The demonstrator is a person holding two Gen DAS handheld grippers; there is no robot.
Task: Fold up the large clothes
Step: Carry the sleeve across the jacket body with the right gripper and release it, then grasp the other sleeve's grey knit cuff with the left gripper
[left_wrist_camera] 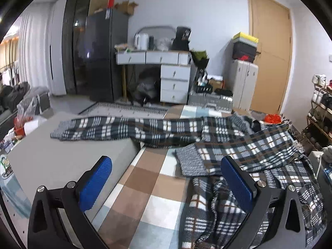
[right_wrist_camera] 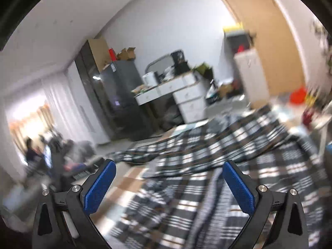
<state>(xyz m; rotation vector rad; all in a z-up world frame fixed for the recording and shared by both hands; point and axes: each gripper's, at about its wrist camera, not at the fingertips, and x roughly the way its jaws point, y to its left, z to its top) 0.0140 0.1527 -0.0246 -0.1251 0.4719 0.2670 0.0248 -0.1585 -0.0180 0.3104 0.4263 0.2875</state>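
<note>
A large dark plaid garment point(left_wrist_camera: 238, 143) lies spread and rumpled on a checkered pastel cloth point(left_wrist_camera: 149, 188). One long sleeve point(left_wrist_camera: 116, 129) stretches left onto a grey surface point(left_wrist_camera: 62, 161). My left gripper point(left_wrist_camera: 166, 176) is open and empty, above the cloth at the garment's near left edge. In the right wrist view, which is blurred, the same plaid garment point(right_wrist_camera: 217, 151) fills the lower right. My right gripper point(right_wrist_camera: 169, 178) is open and empty, above the garment's near part.
A white desk with drawers point(left_wrist_camera: 166, 70) and a dark fridge point(left_wrist_camera: 101, 56) stand at the back. A wooden door point(left_wrist_camera: 269, 58) is at the right. A shoe rack point(left_wrist_camera: 319, 112) is at the far right. Bags and clutter point(left_wrist_camera: 22, 114) lie on the left.
</note>
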